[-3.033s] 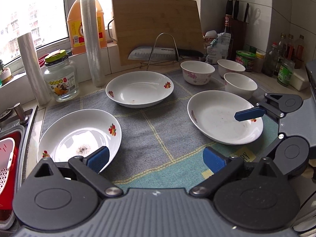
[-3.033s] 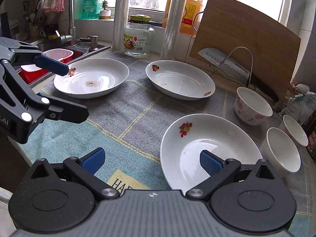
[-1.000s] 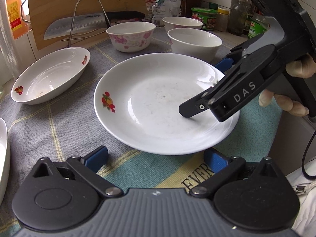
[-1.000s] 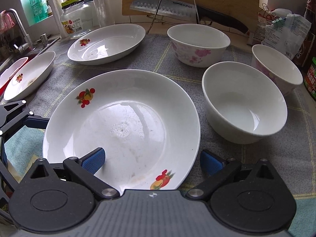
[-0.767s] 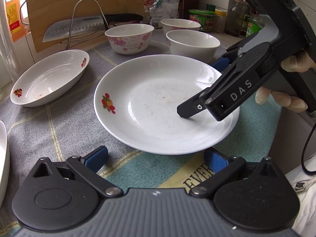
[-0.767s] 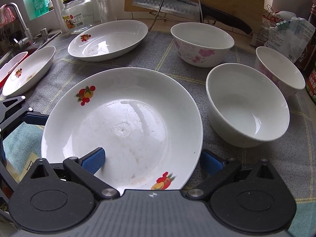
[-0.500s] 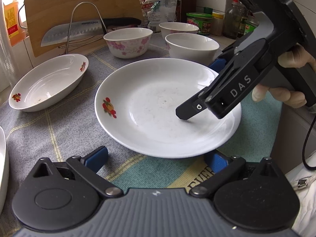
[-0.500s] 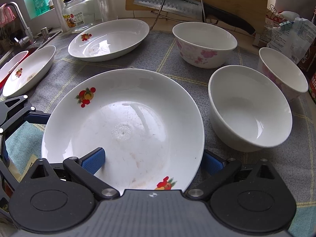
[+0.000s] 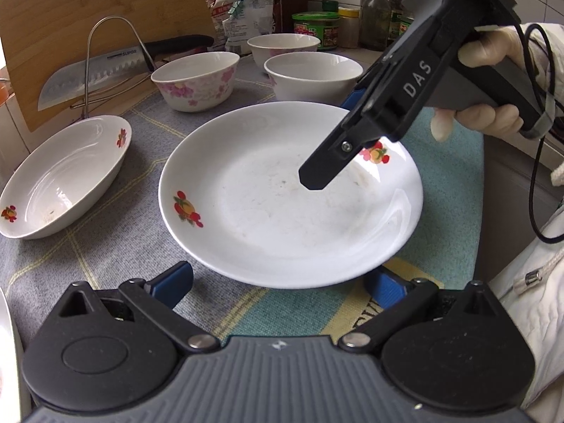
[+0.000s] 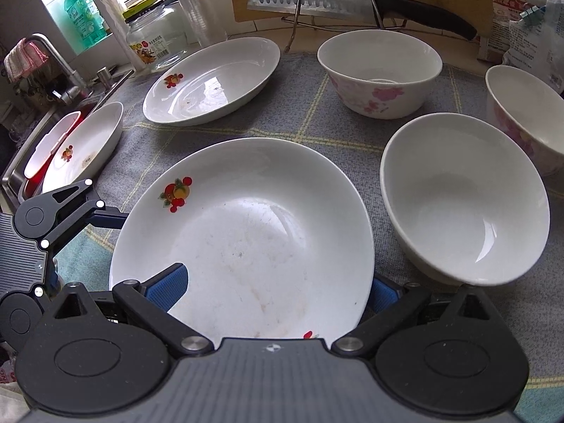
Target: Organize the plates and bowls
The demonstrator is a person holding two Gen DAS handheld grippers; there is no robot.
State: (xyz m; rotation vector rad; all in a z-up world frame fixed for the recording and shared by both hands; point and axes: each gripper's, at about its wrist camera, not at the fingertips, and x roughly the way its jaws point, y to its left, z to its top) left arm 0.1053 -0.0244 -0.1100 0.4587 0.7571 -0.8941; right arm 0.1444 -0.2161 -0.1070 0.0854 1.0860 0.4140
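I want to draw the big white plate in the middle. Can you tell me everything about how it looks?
The big white plate is round, shallow and glossy, like glazed ceramic. Two red and orange fruit pictures sit on its rim, on opposite sides. Faint dried smears mark its middle. It looks raised slightly off the grey checked cloth. The right gripper straddles its rim, one blue finger above the plate and one at its edge. The left gripper waits open at the opposite edge. A plain white bowl stands close beside it.
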